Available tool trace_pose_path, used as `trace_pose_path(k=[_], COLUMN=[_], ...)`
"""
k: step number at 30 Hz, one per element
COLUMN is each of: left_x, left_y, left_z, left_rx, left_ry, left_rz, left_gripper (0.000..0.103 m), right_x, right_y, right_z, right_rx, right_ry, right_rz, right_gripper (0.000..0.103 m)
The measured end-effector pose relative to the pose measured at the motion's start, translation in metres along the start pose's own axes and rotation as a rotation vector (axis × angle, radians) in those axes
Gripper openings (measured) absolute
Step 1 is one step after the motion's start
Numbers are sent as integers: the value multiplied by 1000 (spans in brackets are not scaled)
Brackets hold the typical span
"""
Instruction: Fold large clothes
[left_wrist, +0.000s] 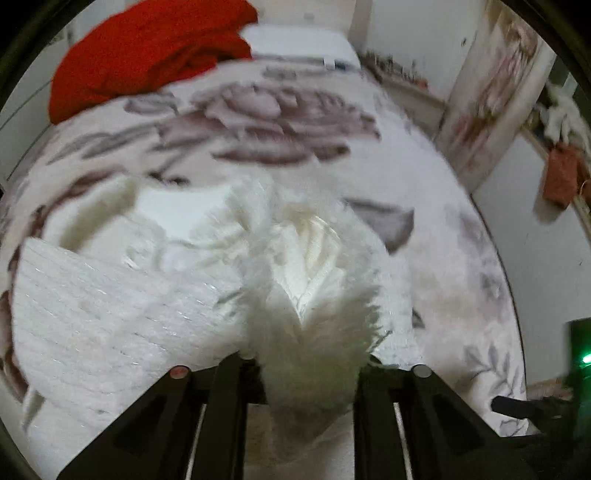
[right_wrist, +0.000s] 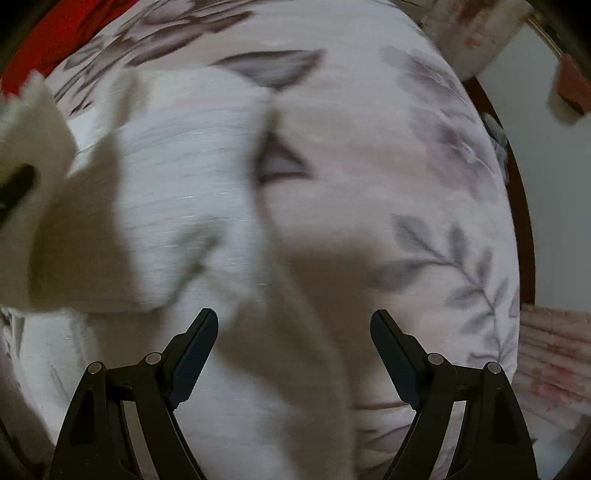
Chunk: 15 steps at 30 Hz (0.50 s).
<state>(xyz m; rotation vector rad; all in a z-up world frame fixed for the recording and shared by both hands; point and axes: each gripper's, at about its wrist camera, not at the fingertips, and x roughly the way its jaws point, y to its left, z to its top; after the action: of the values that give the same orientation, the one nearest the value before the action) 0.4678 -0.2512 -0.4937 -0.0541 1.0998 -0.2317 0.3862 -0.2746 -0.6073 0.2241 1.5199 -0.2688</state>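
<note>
- We see the left gripper clamped on a furry bunch of the white garment.
- The garment lies on the floral bedspread.
- The right gripper hangs spread wide, holding nothing, over the garment's edge.

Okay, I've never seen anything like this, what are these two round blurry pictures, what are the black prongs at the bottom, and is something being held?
These are two fisheye cameras, one on each hand-held gripper, looking forward along its two black fingers. No robot arm: a person holds both tools.

The left wrist view shows the left gripper with its fingers closed on a fluffy white garment, bunched up between them. The garment spreads over a bed with a floral blanket; a red cloth lies at the far end.

In the right wrist view, the right gripper is open and holds nothing, hovering above the same white garment and blanket. Both pictures are motion-blurred.
</note>
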Motion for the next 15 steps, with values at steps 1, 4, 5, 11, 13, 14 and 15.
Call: trace_pose_path(k=[1,4,5,11,13,14,15], left_x=[3,-10,-12,-50,-72,-81,-86], left_y=[-3,-6,-10,38,79,98,116], left_z=[-3,-9,-12,-3,-10,-14,-18], left_rx=[-3,-27,-27,-62,-106,-124,-143], left_ry=[25,28,24,-29,-54,-67,-72], left_rz=[7,-70,-84,44,191,254,310], left_gripper=[26,78,95,96,96,96,96], right_x=[1,-1,-1,-16,-17,-14,-10], right_y=[-14,-53,-66,-83,-64,-52,-40], right_z=[1,2,6,23,29,37,42], right_rx=[23,138,177,327,306,281,257], right_ry=[11,18,17,0,15,22,24], right_rz=[23,150,202,536,628,661,679], right_gripper=[86,86,86,86,86,86,86])
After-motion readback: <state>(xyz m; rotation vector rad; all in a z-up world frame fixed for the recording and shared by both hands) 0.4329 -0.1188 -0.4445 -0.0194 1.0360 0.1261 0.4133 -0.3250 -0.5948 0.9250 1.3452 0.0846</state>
